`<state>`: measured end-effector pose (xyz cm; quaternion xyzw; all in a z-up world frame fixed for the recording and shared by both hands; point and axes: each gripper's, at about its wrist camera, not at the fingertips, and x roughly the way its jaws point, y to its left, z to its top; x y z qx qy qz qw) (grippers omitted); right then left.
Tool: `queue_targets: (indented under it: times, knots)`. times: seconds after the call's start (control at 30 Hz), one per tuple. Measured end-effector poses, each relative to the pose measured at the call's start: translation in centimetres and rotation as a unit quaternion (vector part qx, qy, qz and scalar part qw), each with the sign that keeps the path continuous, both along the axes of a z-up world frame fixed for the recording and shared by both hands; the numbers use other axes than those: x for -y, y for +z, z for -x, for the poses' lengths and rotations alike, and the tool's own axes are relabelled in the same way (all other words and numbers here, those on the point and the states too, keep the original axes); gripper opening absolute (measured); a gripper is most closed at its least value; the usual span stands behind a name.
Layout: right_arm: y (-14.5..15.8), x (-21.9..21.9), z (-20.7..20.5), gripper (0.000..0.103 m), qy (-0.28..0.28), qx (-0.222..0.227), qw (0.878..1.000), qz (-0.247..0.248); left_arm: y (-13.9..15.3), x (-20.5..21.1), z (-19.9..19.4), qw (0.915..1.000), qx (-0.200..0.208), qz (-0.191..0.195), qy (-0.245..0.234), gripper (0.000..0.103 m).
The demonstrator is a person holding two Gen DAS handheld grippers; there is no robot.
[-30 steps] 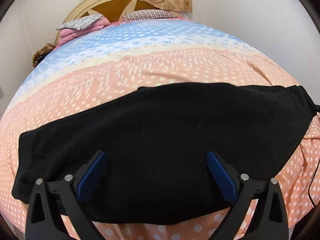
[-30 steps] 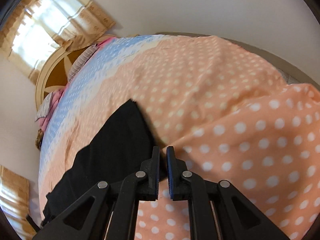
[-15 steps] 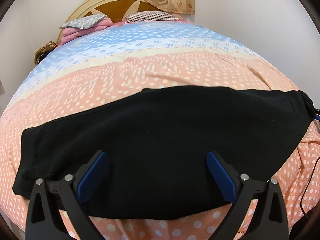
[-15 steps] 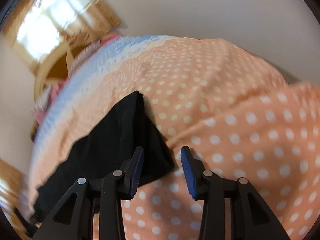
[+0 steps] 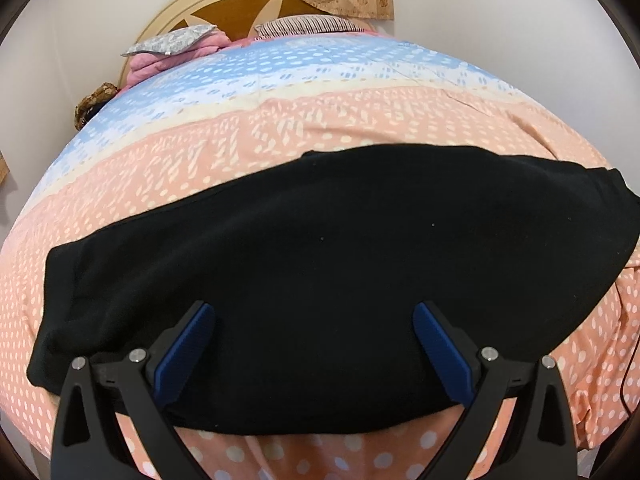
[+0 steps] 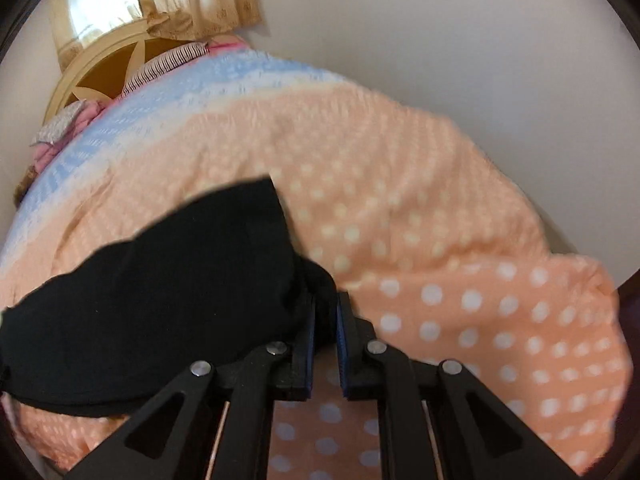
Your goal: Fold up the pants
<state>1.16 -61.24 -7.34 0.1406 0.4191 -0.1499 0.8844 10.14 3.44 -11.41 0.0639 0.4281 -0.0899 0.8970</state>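
The black pants (image 5: 312,264) lie flat across the bed (image 5: 280,128), stretched sideways just ahead of both grippers. The step in hand looks like taking hold of one end: the right gripper (image 6: 326,316) is closing on a bunched corner of the pants that sits between its narrow jaws. The left gripper (image 5: 314,344) hovers wide open over the near edge, holding nothing. Next, that corner likely needs a firm pinch before lifting. Blur hides whether the pads fully press the cloth, and waistband and cuffs are hard to tell apart.
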Motion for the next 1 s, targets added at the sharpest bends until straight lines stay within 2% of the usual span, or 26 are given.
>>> queue_targets:
  times: [0.07, 0.1, 0.17, 0.2, 0.23, 0.3, 0.4, 0.47, 0.53, 0.6, 0.63, 0.67, 0.7, 0.77, 0.87, 0.93, 1.0]
  knots:
    - [0.3, 1.1, 0.7, 0.033, -0.022, 0.004, 1.000, -0.021, 0.4, -0.1, 0.2, 0.9999, 0.010, -0.012, 0.000, 0.102]
    - [0.8, 1.7, 1.4, 0.041, -0.051, 0.009, 0.998, -0.026, 0.7, -0.2, 0.3, 0.9997, 0.020, -0.016, 0.000, 0.102]
    - [2.8, 2.0, 3.3, 0.041, -0.165, 0.016, 0.984, 0.060, 1.1, -0.4, 0.5, 0.9995, 0.029, -0.009, -0.002, 0.102]
    - [3.8, 1.4, 3.9, 0.041, -0.180, 0.033, 0.979, 0.090, 1.4, -0.3, 0.5, 0.9993, 0.038, -0.002, -0.005, 0.102]
    - [4.9, 0.3, 4.1, 0.041, -0.167, 0.059, 0.978, 0.106, 1.6, -0.2, 0.5, 0.9990, 0.044, -0.001, -0.007, 0.102]
    - [6.4, -3.3, 3.0, 0.041, -0.070, 0.088, 0.990, 0.082, 2.1, 0.7, 0.4, 0.9978, 0.064, -0.008, -0.014, 0.102]
    - [6.3, -9.4, -0.5, 0.041, 0.050, 0.074, 0.995, 0.048, 2.3, 1.6, -0.2, 0.9970, 0.076, -0.010, -0.009, 0.102]
    - [5.7, -13.5, -3.2, 0.041, 0.095, 0.063, 0.992, 0.053, 2.2, 1.4, -0.4, 0.9972, 0.075, 0.000, 0.000, 0.102]
    - [4.2, -15.8, -5.7, 0.041, 0.103, 0.051, 0.993, 0.009, 1.4, 1.0, -0.3, 0.9981, 0.061, -0.002, -0.006, 0.102]
    - [1.4, -17.3, -7.3, 0.041, 0.117, 0.011, 0.991, -0.057, 0.5, 0.2, 0.5, 0.9977, 0.062, -0.026, -0.004, 0.102]
    - [0.3, -17.9, -7.0, 0.041, 0.125, -0.004, 0.990, -0.063, 0.1, -0.1, 0.8, 0.9978, 0.059, -0.031, -0.003, 0.102]
    - [-0.5, -18.9, -6.6, 0.041, 0.133, -0.015, 0.990, -0.054, -0.4, -1.0, 1.3, 0.9983, 0.050, -0.029, -0.006, 0.102]
    - [-0.6, -19.9, -5.4, 0.041, 0.141, -0.004, 0.990, -0.018, -0.8, -2.3, 2.1, 0.9990, 0.044, -0.008, -0.007, 0.103]
    - [-1.2, -20.7, -3.3, 0.042, 0.154, -0.020, 0.988, 0.019, -1.0, -4.8, 3.1, 0.9991, 0.023, 0.033, -0.009, 0.103]
    - [-1.7, -19.8, -0.5, 0.046, 0.132, -0.053, 0.990, 0.019, -0.4, -7.3, 4.6, 0.9985, 0.015, 0.051, -0.017, 0.102]
    - [-0.8, -19.5, -0.1, 0.046, 0.109, -0.061, 0.992, 0.032, 0.7, -9.5, 5.6, 0.9979, 0.028, 0.057, -0.017, 0.102]
    - [1.2, -20.9, 0.4, 0.046, 0.105, -0.021, 0.993, 0.049, 2.4, -13.1, 6.3, 0.9962, 0.059, 0.063, 0.011, 0.102]
